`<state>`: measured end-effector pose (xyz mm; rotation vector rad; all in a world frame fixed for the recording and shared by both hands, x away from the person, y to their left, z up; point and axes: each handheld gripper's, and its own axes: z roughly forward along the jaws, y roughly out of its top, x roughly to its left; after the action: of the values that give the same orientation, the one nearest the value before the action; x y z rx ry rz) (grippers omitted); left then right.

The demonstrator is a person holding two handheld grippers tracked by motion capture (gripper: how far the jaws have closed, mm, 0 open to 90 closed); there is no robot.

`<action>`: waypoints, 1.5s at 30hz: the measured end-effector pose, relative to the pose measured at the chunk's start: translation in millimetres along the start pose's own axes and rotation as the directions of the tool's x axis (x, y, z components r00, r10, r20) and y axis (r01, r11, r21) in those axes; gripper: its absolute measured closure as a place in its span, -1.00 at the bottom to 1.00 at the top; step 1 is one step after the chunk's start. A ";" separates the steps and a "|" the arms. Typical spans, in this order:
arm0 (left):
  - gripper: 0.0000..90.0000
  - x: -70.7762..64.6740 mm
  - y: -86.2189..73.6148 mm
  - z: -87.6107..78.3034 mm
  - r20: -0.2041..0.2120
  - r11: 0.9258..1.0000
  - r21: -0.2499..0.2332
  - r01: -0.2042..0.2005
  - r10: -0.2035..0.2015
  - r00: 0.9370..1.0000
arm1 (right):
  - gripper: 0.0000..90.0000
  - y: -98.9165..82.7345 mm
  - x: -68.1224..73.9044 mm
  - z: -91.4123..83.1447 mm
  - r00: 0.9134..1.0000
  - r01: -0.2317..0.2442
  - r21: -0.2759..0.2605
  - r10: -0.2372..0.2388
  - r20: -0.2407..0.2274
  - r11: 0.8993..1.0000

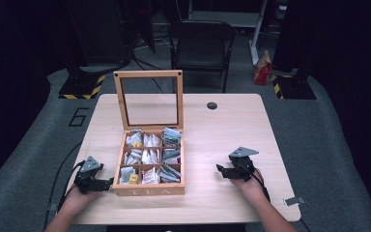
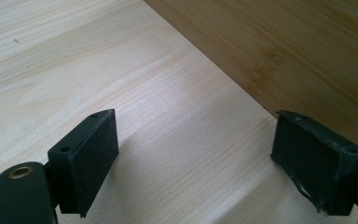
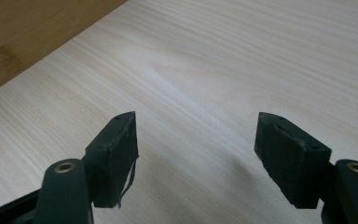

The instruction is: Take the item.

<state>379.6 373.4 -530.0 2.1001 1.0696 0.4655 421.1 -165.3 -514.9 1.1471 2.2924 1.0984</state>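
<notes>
Tea box [image 1: 148, 164] stands open at the bench's [image 1: 222, 140] near edge, between empty, spread jaws: left gripper [image 1: 107, 183] just beside its wall, right gripper [image 1: 221, 169] apart. A sideways nudge from the left could shove the box. Packets [image 1: 149, 155] sit tightly packed, so a pinch might lift several.

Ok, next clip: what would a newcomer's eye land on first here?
The wooden tea box at the table's near-middle, its glass-paned lid standing upright and its nine compartments full of tea bags. Next, the left gripper right beside the box and the right gripper farther off, both with open, empty jaws.
</notes>
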 end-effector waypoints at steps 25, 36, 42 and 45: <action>-0.69 -0.1 0.0 0.0 0.000 1.000 0.000 0.000 0.000 1.000 | -0.27 16.2 14.3 -18.8 0.999 0.023 -0.060 -0.025 -0.039 0.998; -0.69 -0.2 0.0 0.1 0.000 1.000 -0.001 0.001 -0.001 1.000 | -0.25 29.0 27.0 -24.0 0.996 0.006 -0.083 -0.013 -0.084 0.997; -0.69 0.0 0.0 0.0 0.000 1.000 0.000 -0.001 0.001 1.000 | -0.24 40.6 33.2 -29.3 0.993 0.020 -0.090 -0.031 -0.115 0.996; -0.69 -0.1 0.0 0.0 0.000 1.000 0.000 0.000 0.000 1.000 | -0.24 46.7 37.1 -32.9 0.990 0.012 -0.096 -0.025 -0.136 0.995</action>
<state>379.6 373.3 -530.0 2.1007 1.0695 0.4658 403.0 -134.5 -456.9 1.0424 2.3186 1.3018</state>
